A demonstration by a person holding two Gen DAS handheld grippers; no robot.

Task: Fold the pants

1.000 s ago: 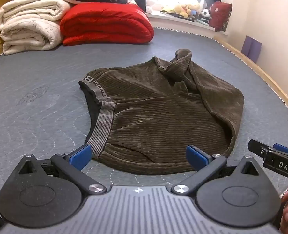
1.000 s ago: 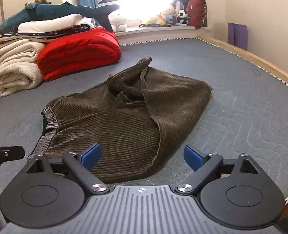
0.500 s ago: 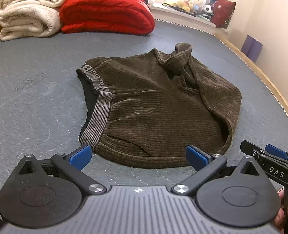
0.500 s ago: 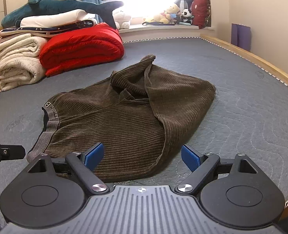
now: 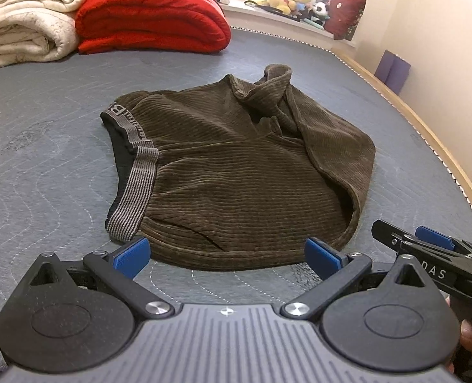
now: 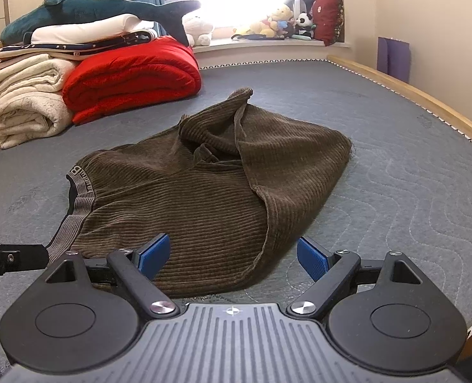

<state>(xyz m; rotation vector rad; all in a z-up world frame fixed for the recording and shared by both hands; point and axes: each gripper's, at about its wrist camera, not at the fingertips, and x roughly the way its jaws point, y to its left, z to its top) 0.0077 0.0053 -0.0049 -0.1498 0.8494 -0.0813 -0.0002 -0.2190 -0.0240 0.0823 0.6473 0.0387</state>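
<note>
Brown corduroy pants (image 5: pixel 236 172) lie folded in a loose heap on the grey quilted mattress (image 5: pixel 44 175), with a striped grey waistband (image 5: pixel 137 188) at the left. They also show in the right wrist view (image 6: pixel 210 191). My left gripper (image 5: pixel 226 255) is open and empty, just short of the near edge of the pants. My right gripper (image 6: pixel 232 252) is open and empty, low over the near right corner of the pants. The right gripper also shows at the right edge of the left wrist view (image 5: pixel 427 242).
A red folded quilt (image 5: pixel 149 19) and cream blankets (image 5: pixel 25 22) are stacked at the far left. A blue shark plush (image 6: pixel 101 9) lies on top. Soft toys (image 6: pixel 277 19) line the window sill. A wooden bed rail (image 6: pixel 411 95) runs along the right.
Both grippers have drawn back a little and lifted slightly from the pants. Both stay open. The pants have not moved.
</note>
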